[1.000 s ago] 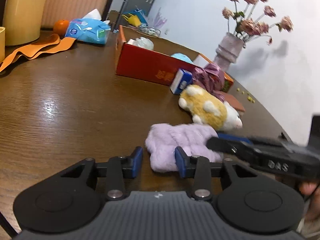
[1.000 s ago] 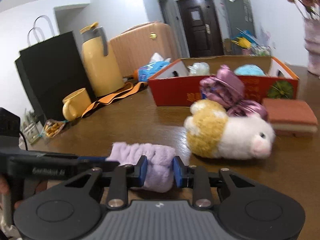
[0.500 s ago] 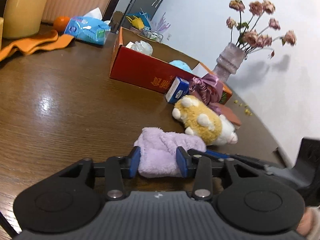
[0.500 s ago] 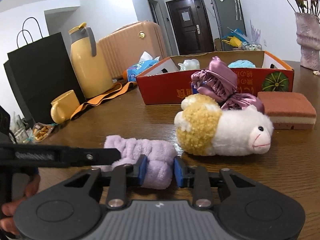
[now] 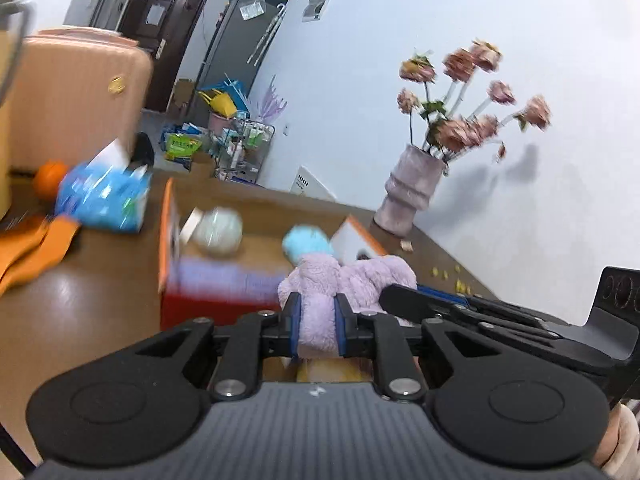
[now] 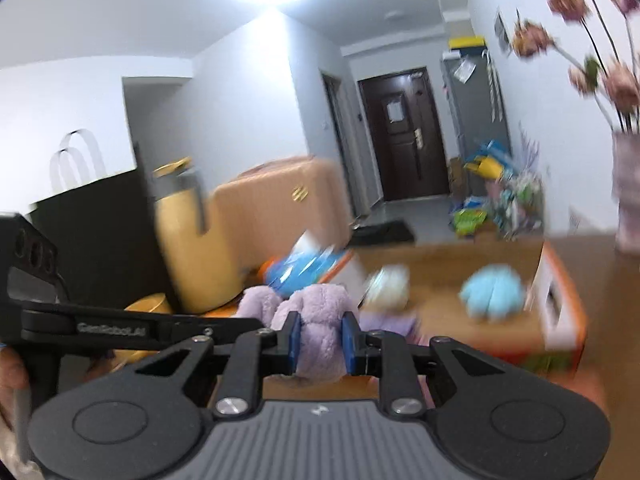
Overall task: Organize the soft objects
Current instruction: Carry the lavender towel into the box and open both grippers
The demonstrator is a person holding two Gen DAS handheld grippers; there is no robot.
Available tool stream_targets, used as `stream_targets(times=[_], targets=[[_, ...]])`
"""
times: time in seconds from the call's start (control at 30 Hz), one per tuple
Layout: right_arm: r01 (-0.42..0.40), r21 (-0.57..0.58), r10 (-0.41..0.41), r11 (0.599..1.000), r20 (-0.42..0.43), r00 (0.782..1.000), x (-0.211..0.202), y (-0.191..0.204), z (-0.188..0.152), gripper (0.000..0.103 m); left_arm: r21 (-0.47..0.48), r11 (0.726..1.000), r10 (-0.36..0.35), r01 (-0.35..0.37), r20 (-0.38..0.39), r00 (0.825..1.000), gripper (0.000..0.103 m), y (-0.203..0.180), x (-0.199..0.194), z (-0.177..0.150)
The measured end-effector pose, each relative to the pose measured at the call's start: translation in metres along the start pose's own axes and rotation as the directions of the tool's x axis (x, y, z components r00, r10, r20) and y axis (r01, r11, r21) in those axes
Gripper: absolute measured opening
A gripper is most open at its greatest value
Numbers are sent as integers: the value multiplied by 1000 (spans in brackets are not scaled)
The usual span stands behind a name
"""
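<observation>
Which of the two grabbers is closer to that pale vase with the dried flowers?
Right, as far as the views show. The vase stands beyond the right gripper; the left gripper sits farther away. Both grip the purple fluffy cloth.

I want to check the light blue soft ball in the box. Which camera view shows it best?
The right wrist view: the light blue ball lies whole on the floor of the red box, though blurred. In the left wrist view the purple fluffy cloth hides its lower part.
</observation>
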State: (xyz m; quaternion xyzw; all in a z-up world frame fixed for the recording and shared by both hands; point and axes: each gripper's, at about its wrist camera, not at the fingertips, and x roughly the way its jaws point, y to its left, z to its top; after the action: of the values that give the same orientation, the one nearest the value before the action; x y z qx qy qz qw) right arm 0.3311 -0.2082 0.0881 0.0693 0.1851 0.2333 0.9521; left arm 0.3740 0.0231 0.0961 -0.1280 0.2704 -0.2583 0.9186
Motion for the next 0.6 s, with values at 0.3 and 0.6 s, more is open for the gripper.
stream_targets(times=[0.3,0.6], targets=[[58,85,-20,995,-392,920,198,-85,66,21,40,965,262,-260,-223,939,20,61,166,69],[87,86,-28,992,-533,846,266,-103,43,30,200,922,365,-331,-168,916,39,73,181,45]])
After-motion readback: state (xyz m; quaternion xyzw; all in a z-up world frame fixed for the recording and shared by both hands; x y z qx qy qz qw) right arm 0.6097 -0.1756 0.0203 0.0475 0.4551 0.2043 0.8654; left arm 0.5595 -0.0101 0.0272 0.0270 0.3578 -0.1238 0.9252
